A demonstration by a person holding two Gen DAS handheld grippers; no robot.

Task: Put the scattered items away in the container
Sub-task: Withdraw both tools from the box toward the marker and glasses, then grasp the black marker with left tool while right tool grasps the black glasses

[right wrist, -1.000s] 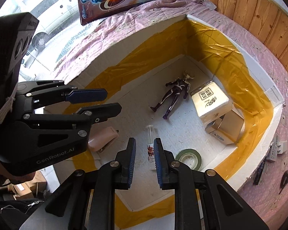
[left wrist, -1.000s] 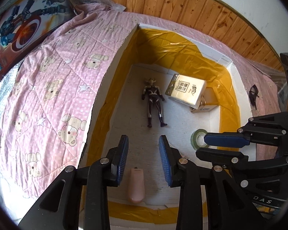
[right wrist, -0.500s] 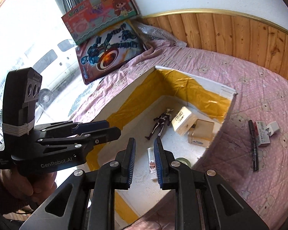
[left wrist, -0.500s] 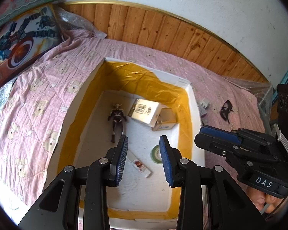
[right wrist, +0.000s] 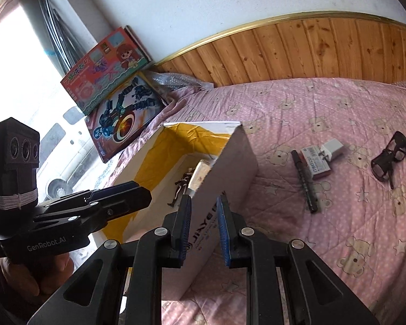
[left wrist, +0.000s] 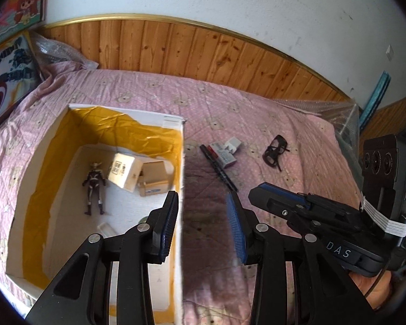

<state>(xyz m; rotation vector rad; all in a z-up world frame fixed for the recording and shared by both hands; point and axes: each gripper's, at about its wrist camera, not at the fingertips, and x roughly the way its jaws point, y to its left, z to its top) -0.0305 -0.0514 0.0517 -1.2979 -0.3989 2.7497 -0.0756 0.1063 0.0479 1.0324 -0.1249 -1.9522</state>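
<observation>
White foam box [left wrist: 182, 162], crinkled yellow lining; black marker [right wrist: 305, 181] on quilt [right wrist: 338, 216].

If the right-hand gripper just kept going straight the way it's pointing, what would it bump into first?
Most likely the white outer wall of the container. The right gripper has its fingers open and empty, and that wall fills the gap between them. Depth is hard to judge in this fisheye view.
</observation>
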